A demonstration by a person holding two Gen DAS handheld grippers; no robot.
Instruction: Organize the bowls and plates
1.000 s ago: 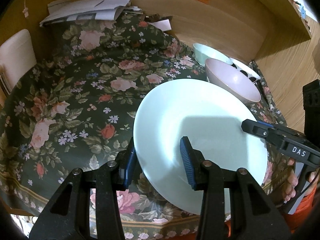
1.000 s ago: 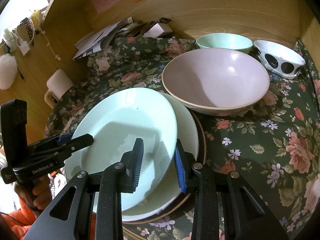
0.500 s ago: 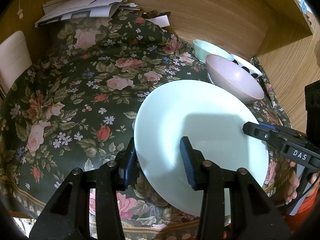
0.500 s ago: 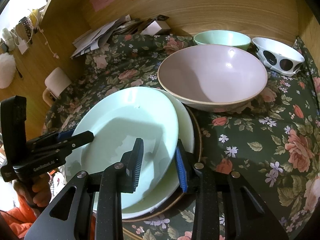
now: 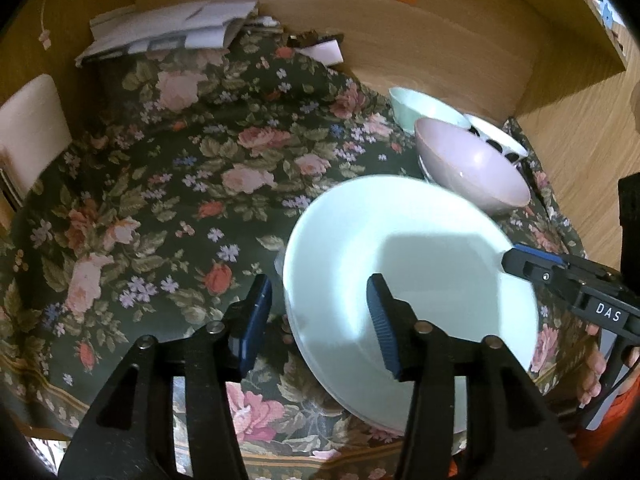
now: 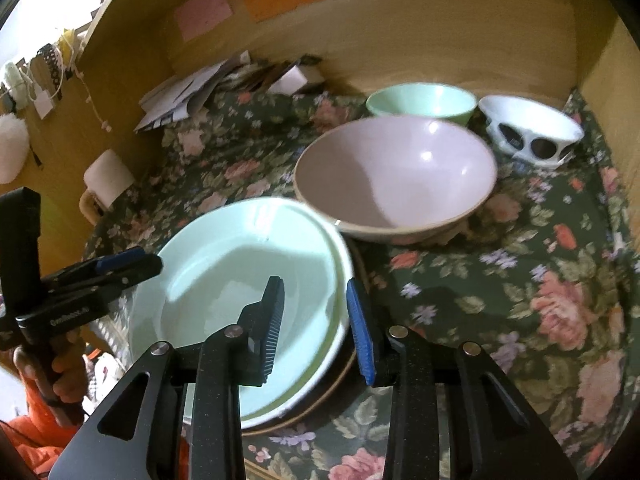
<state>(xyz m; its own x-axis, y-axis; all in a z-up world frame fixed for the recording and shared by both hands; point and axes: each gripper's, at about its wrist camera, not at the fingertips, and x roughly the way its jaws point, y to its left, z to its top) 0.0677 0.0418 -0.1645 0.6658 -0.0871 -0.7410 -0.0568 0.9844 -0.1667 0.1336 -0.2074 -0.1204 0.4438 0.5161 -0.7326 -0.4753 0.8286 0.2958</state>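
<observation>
floral tablecloth point(image 5: 168, 184) covers the whole table. pale mint plate point(image 5: 408, 280) sits top of a plate stack near the front edge, cream plate point(image 6: 340, 280) and dark brown plate point(image 6: 332, 384) under it. pink bowl point(image 6: 396, 172) just behind the stack, mint bowl point(image 6: 420, 100) and white black-spotted bowl point(image 6: 528, 130) further back. left gripper point(image 5: 318, 316) just been opening, jaws straddle the plate's left rim, left pad clear of it. right gripper point(image 6: 316, 320) narrow, straddles the right rim; contact unclear.

Straddled the right rim of the pale green plate point(image 6: 240, 280) with the right claw point(image 6: 316, 320); sat atop stacked plates, pink bowl point(image 6: 396, 176) just behind, left claw point(image 6: 132, 260) at its left edge.
</observation>
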